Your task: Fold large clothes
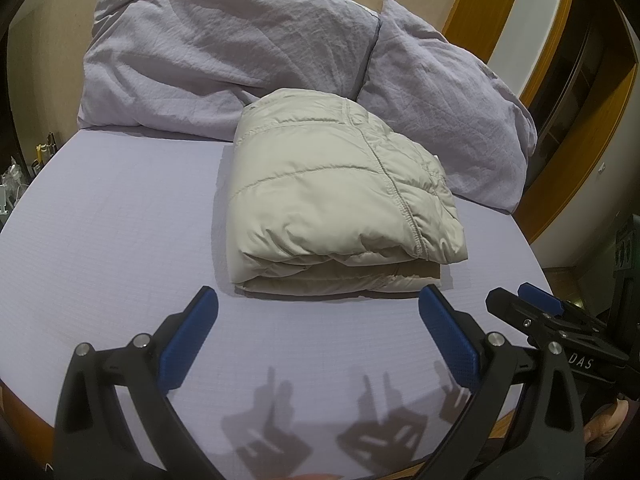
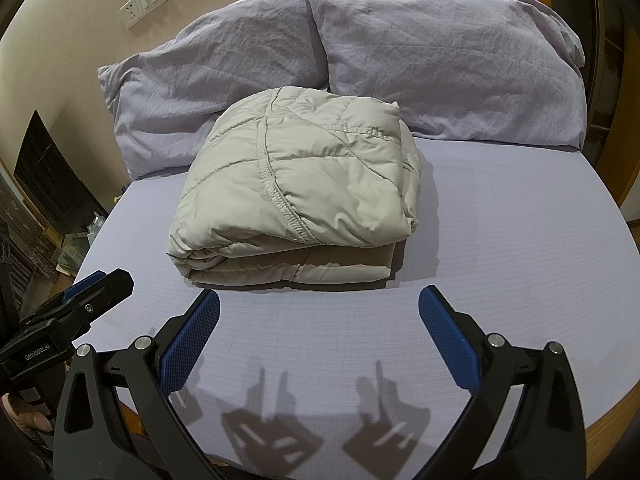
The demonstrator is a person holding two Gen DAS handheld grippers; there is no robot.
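Observation:
A beige quilted puffer jacket (image 1: 336, 196) lies folded into a thick square bundle on the lilac bed sheet (image 1: 120, 220), just in front of the pillows. In the right wrist view the same jacket (image 2: 296, 192) shows its stacked folded edges toward me. My left gripper (image 1: 320, 300) hovers open just short of the bundle's near edge, nothing between its blue pads (image 1: 188, 340). My right gripper (image 2: 320, 300) is also open and empty, equally close to the bundle. Each gripper shows at the side of the other's view: the right gripper (image 1: 524, 300), the left gripper (image 2: 100, 284).
Two lilac pillows (image 1: 224, 52) (image 1: 452, 112) lean against the wall behind the jacket. A wooden frame (image 1: 492, 12) stands at the right. A dark cabinet (image 2: 48, 172) and clutter sit left of the bed. Wall switches (image 2: 144, 0) are above. Gripper shadows fall on the sheet near the bed's front edge.

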